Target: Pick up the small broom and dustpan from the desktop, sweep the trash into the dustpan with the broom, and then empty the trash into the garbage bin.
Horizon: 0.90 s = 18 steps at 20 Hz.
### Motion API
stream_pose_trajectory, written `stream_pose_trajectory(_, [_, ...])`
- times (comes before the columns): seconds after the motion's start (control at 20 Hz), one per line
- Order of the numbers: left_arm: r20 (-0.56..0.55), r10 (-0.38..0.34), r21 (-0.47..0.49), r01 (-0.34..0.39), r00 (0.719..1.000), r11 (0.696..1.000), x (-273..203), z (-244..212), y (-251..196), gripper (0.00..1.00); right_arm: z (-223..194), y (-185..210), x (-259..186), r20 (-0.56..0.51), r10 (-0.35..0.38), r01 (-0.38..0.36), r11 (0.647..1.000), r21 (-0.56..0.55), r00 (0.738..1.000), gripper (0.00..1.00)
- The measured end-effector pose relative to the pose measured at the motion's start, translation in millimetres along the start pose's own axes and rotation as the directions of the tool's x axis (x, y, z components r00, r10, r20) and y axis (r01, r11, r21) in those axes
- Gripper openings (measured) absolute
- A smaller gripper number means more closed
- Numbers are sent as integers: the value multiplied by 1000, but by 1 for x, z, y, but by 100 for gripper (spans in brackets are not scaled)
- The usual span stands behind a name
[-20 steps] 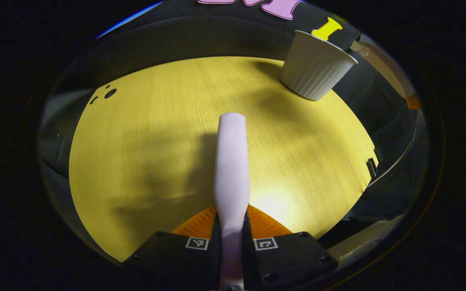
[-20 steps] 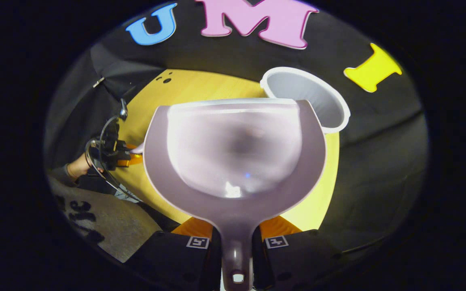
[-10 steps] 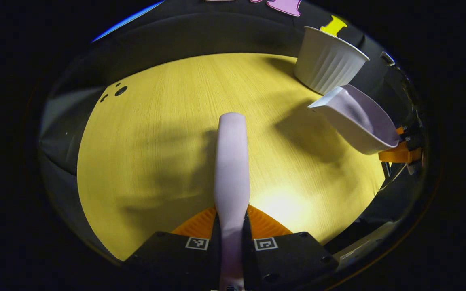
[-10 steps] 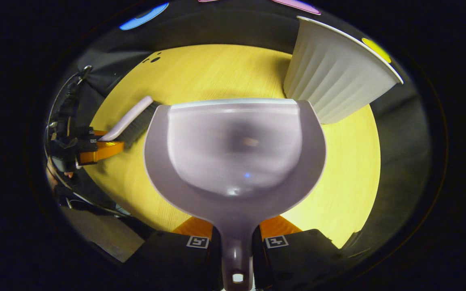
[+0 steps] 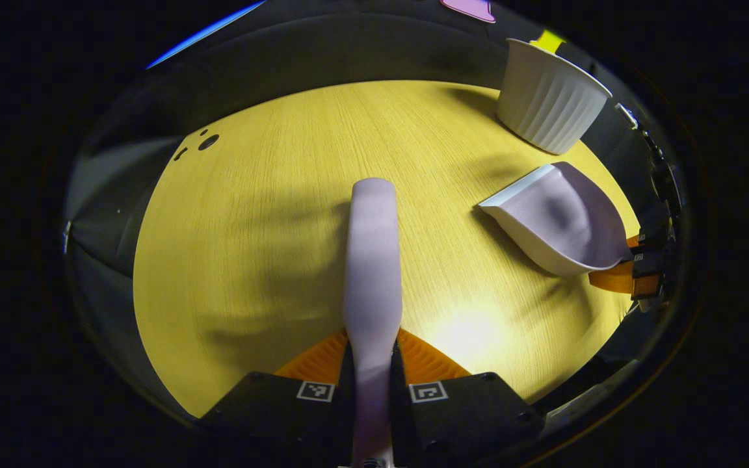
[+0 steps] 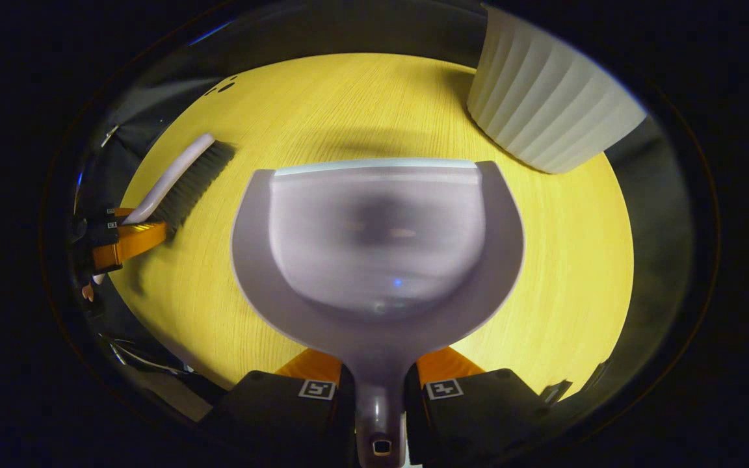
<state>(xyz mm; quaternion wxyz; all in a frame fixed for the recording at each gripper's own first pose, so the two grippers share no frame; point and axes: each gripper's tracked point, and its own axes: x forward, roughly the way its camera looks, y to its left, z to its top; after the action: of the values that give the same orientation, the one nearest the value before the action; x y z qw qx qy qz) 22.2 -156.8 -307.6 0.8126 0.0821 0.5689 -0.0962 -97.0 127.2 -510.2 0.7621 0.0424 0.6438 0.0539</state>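
- The left gripper (image 5: 372, 364) is clamped on the handle of the small broom (image 5: 372, 260), which sticks straight out over the yellow desktop (image 5: 251, 227).
- The right gripper (image 6: 380, 377) pinches the dustpan (image 6: 378, 240) by its handle, the pan low over the desktop with its scoop facing up.
- From the right gripper view, the broom's dark bristles (image 6: 194, 179) point down toward the wood.
- The white ribbed garbage bin (image 5: 551, 97) stands at the far edge, just beyond the dustpan.

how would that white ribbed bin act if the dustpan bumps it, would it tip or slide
The white ribbed plastic garbage bin looks thin-walled, so probably light for its size. It narrows toward its base, so a knock near the rim from the pale lilac plastic dustpan could tip it. On the smooth yellow wooden desktop, a low push would likelier slide it.
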Motion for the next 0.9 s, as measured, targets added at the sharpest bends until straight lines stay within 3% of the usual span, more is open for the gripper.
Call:
stream_pose_trajectory(0.3, [-24,-8,3,8,1000,1000,1,-1,-3,31,-3,4,2,-6,-2,3,1000,25,1000,36])
stream_pose_trajectory(0.35, [-22,-3,10,3,1000,1000,0,0,-2,35,-4,4,1,-10,0,1,1000,30,1000,31])
stream_pose_trajectory(0.4, [-17,2,21,-2,1000,1000,0,1,-2,28,-4,6,1,-14,8,-8,999,34,1000,37])
stream_pose_trajectory(0.45, [-13,6,29,-5,1000,1000,0,2,-2,28,-6,8,-1,-23,20,-19,999,39,1000,32])
stream_pose_trajectory(0.5, [-13,6,35,-6,1000,999,-2,1,-2,32,-6,10,-4,-26,31,-29,999,46,999,45])
stream_pose_trajectory(0.65, [-4,10,37,-10,1000,999,-8,2,-3,38,-8,11,-16,-28,54,-52,996,66,998,42])
stream_pose_trajectory(0.7, [7,7,32,-7,1000,999,-10,2,-4,35,-10,12,-25,-27,63,-61,996,72,998,42])
stream_pose_trajectory(0.75, [19,5,30,-6,1000,1000,-14,4,-4,38,-10,12,-35,-18,74,-73,994,79,997,48])
stream_pose_trajectory(0.8, [35,9,29,-10,999,1000,-19,7,-3,38,-10,12,-43,-6,80,-79,993,82,997,48])
stream_pose_trajectory(0.85, [55,12,30,-14,998,999,-24,10,-2,35,-7,10,-53,10,81,-82,993,81,997,39])
stream_pose_trajectory(0.9, [79,17,30,-20,997,999,-30,15,-1,39,-6,10,-63,27,81,-83,994,72,996,39])
